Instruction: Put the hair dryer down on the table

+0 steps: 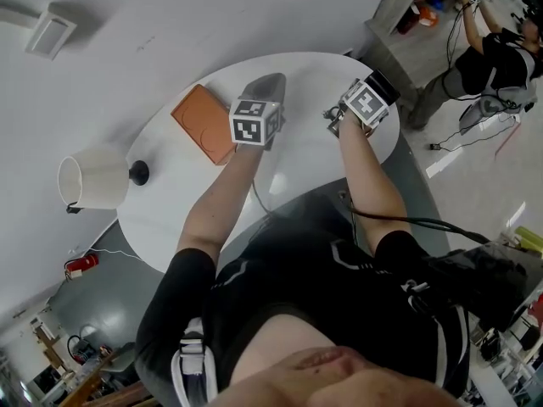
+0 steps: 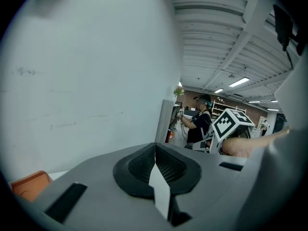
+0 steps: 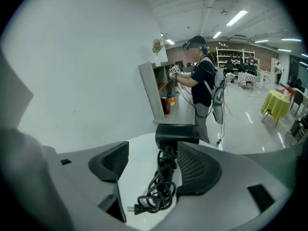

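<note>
— Fingers (image 3: 198, 170) of the right gripper (image 3: 154, 148): clamped or spread?
— Spread wide, gripping nothing.
— Hair dryer (image 3: 176, 131)?
— Flat on the white table (image 3: 139, 167) between those fingers. Black, barrel farthest from the camera and near the table's far edge, cord (image 3: 156, 194) bundled along the handle, plug lying on the tabletop.
— Touching either pad?
— Close against the right-hand one; impossible to say whether in contact. Well apart from the other.
— And the left gripper (image 2: 155, 150)?
— Fingers (image 2: 137, 165) pressed together, nothing between. Held above the table just beside the orange pad (image 1: 202, 124), probably only to keep out of the way.
— Why that spot for the dryer?
— Likely for open room: well apart from the pad and from the lamp (image 1: 93, 178) on the other side.
— Task status?
— Looks as good as done: resting on its own weight, no squeeze on it. Next, presumably, backing the right gripper straight out, minding the loose cord so as not to drag it.
</note>
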A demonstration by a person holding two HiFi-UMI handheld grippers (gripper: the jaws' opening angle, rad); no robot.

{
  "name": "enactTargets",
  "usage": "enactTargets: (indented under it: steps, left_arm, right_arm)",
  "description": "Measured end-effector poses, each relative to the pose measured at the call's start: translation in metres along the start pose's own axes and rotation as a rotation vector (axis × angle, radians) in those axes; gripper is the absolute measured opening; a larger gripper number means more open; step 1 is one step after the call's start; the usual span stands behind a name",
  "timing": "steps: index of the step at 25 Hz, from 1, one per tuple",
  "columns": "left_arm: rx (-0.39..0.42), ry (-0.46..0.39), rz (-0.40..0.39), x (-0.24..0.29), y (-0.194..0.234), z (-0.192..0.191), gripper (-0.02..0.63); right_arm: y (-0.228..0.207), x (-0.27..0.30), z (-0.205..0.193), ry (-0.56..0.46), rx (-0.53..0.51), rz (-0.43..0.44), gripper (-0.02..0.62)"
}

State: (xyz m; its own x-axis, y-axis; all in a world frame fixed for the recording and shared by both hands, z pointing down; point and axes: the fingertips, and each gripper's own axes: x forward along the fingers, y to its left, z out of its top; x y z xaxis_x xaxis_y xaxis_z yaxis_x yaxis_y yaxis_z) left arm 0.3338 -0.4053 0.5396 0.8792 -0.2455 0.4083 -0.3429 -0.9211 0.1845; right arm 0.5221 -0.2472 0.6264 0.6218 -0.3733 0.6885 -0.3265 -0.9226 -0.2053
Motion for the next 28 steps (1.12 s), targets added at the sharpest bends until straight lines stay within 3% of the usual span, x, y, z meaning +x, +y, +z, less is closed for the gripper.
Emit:
enactTargets:
  steps: [6,12,21,28]
  left_arm:
    - [0.018,-0.085,0.079,-0.051,0.01,0.025,0.032]
    - [0.032,-0.166,0.179,-0.112,0.032,0.049,0.031]
    - [0.029,-0.285,0.325,-0.204,0.054,0.075,0.031]
    - [-0.025,-0.378,0.447,-0.272,0.076,0.074,0.031]
  right_arm:
    - [0.052,-0.044,0.02,-0.068,-0.047,0.167,0.311]
    - [0.119,-0.101,0.039,-0.177,-0.157,0.363,0.213]
    - [0.219,-0.186,0.021,-0.245,-0.314,0.718,0.132]
    - [0.269,-0.258,0.016,-0.327,-0.445,0.968,0.119]
